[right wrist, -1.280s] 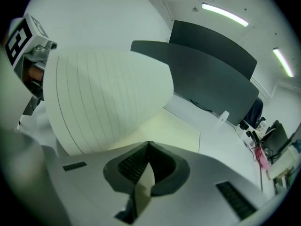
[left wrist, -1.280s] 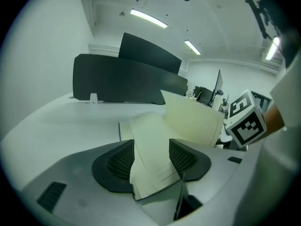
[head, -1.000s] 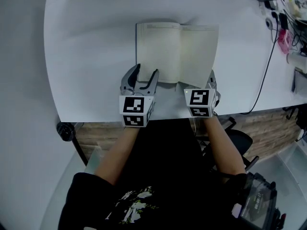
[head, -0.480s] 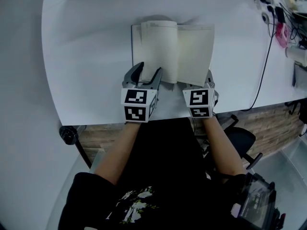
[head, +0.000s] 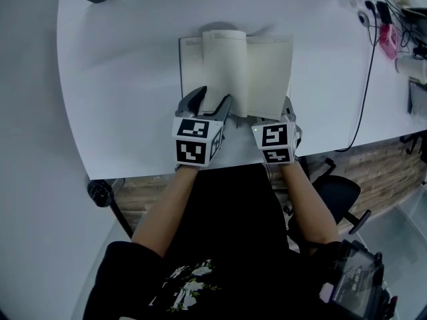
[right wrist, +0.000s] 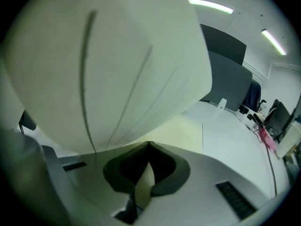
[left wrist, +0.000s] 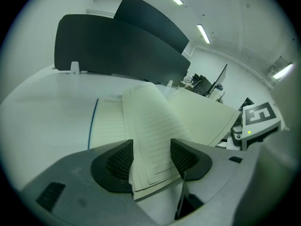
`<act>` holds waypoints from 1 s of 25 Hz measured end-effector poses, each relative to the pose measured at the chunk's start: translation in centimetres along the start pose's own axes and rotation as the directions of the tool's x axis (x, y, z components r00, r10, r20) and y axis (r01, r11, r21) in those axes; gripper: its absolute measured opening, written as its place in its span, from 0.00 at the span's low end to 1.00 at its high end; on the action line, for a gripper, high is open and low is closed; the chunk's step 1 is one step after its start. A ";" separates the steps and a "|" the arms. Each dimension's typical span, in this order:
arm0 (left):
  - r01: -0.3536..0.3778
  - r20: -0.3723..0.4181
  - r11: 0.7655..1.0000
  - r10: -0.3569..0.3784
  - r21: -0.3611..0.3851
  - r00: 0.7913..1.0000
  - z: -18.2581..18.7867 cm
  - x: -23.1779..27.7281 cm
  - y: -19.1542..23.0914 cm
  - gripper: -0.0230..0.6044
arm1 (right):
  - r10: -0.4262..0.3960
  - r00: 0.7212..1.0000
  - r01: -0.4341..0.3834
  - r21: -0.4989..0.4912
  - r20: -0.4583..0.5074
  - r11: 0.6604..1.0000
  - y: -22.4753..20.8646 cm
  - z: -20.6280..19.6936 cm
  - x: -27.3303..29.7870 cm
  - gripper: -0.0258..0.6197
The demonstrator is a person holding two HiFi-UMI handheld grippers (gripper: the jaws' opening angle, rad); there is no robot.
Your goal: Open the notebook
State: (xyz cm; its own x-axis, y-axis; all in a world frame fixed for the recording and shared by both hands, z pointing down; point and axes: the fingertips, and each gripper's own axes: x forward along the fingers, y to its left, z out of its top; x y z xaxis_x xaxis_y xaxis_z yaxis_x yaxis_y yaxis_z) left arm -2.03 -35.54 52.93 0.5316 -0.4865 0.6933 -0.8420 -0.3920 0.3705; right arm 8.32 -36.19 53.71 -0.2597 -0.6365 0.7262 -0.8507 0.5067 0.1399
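The notebook [head: 237, 72] lies open on the white table [head: 113, 79], cream lined pages facing up. Near its spine a few leaves [left wrist: 155, 121] stand lifted and curled. My left gripper [head: 213, 96] sits at the lower edge of the left page. Its jaws are open, and the lower ends of the lifted leaves run loosely between the pads [left wrist: 117, 161]. My right gripper [head: 288, 105] is at the lower right corner, shut on the right-hand pages. In the right gripper view a big bent page [right wrist: 117, 65] arches over the closed jaws [right wrist: 148, 147], a sheet edge pinched between them.
The table's front edge runs just behind both grippers. A black cable [head: 363, 92] hangs over the right edge, and small items and cables crowd the far right corner [head: 390, 25]. A dark partition [left wrist: 117, 46] stands along the far side.
My left gripper has slid right along the notebook's lower edge toward the spine, still open. The leaves on the left page have lifted and curled more. The right gripper has stayed put.
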 end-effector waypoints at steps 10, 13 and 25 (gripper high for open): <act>0.086 0.016 0.996 -0.087 0.030 0.996 0.8 1.2 -3.6 0.41 | -0.016 1.000 0.016 0.040 -0.002 0.999 -0.6 -0.2 -1.2 0.14; 0.105 0.020 0.993 -0.106 0.053 0.994 1.2 1.6 -4.7 0.41 | -0.065 0.998 0.066 0.070 -0.010 0.995 -2.2 -1.3 -2.4 0.14; 0.263 0.054 0.929 -0.286 0.259 0.957 2.4 1.8 -13.0 0.41 | -0.211 0.977 0.214 0.174 -0.034 0.961 -6.5 -4.9 -6.6 0.14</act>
State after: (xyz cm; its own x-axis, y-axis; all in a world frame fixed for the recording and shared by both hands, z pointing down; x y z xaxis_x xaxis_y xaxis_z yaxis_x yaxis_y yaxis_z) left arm 10.14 -33.17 47.91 0.7546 -0.3955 0.5236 -0.6186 -0.6949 0.3667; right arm 17.81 -32.50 51.30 -0.0588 -0.7089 0.7029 -0.9528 0.2499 0.1724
